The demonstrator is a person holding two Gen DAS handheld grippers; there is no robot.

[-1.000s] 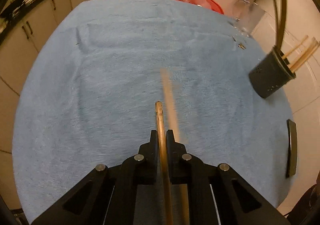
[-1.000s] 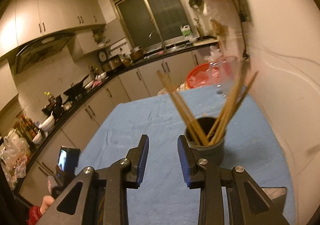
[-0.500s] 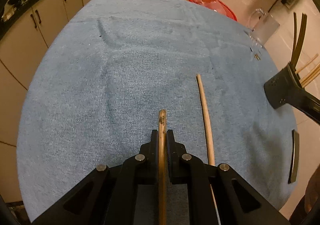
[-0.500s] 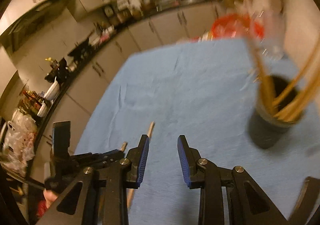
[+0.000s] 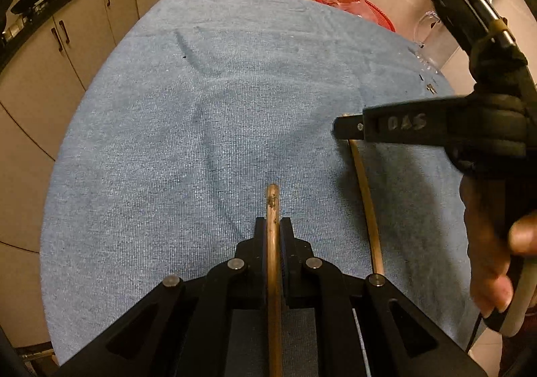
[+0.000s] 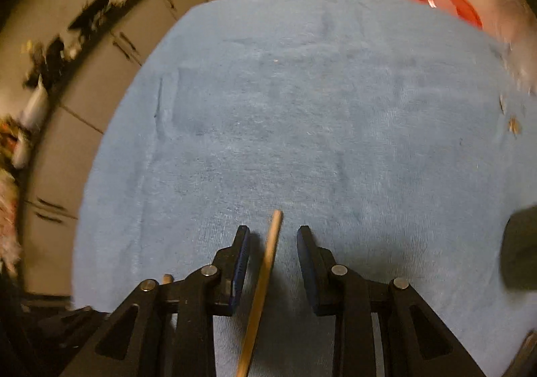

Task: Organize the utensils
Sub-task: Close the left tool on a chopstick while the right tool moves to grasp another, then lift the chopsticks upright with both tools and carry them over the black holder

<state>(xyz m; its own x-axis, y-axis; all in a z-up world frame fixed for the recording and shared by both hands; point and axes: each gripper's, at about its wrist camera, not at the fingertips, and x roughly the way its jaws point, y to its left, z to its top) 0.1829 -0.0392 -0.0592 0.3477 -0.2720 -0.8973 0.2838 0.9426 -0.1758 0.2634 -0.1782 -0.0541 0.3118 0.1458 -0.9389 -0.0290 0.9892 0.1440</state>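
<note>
A blue towel (image 5: 201,142) covers a kitchen table, and everything here is placed relative to it.

The left gripper (image 5: 273,232) hovers over the near edge of the towel, its two black fingers pressed tight on a wooden chopstick (image 5: 272,209). The stick's tip pokes out a little past the fingertips, pointing toward the towel's far end.

A second chopstick (image 6: 265,269) lies flat on the near right part of the towel. The right gripper (image 6: 273,242) sits low over it with its blue-padded fingers spread wide, one on each side of the stick, neither touching it. In the left wrist view this gripper reaches in over the stick's far end.

Beyond the towel's far right corner sits a red basket (image 5: 359,6). A dark container (image 6: 520,249), blurred, stands at the towel's right edge.

The chopstick looks light, stiff and smooth, so it is likely to roll or swivel when pinched. A hold near the far end, where the fingers already straddle it, seems workable; the soft towel should let the pads sink around it.
</note>
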